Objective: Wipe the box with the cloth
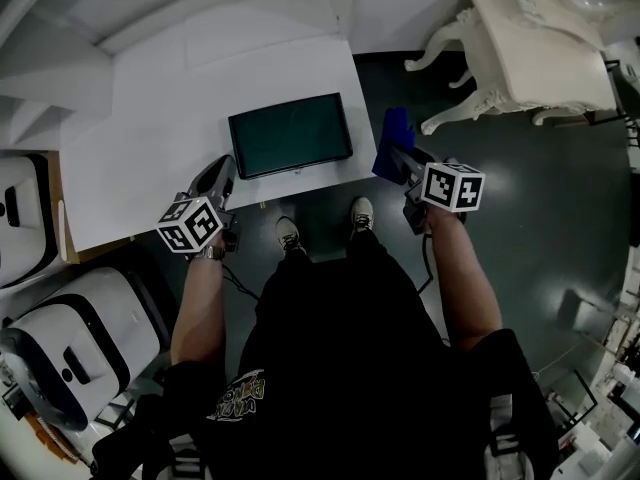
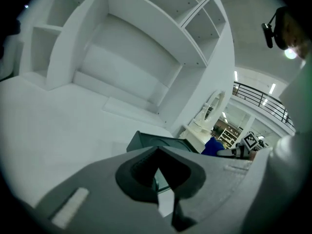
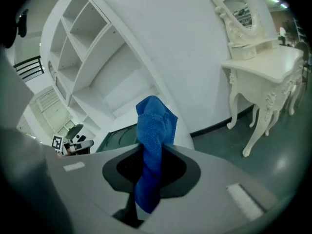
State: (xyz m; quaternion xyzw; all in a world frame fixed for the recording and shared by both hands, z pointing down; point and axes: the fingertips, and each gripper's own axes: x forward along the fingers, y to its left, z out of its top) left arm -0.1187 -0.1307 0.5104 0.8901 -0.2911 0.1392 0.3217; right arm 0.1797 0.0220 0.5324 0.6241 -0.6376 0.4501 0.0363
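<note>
A dark green box (image 1: 290,135) lies flat near the front edge of the white table (image 1: 160,108). My left gripper (image 1: 220,176) hovers over the table just left of the box, shut with nothing in it. In the left gripper view, the gripper (image 2: 158,182) points at the box (image 2: 161,143). My right gripper (image 1: 400,158) hangs off the table's right edge, beside the box, shut on a blue cloth (image 1: 393,140). In the right gripper view the cloth (image 3: 153,126) stands up out of the gripper (image 3: 148,179), with the box (image 3: 117,135) behind it.
An ornate cream dressing table (image 1: 540,48) stands on the dark floor at the right. White curved shelving (image 2: 141,48) rises behind the table. White machines (image 1: 60,338) sit at the lower left. The person's feet (image 1: 325,226) are at the table's front edge.
</note>
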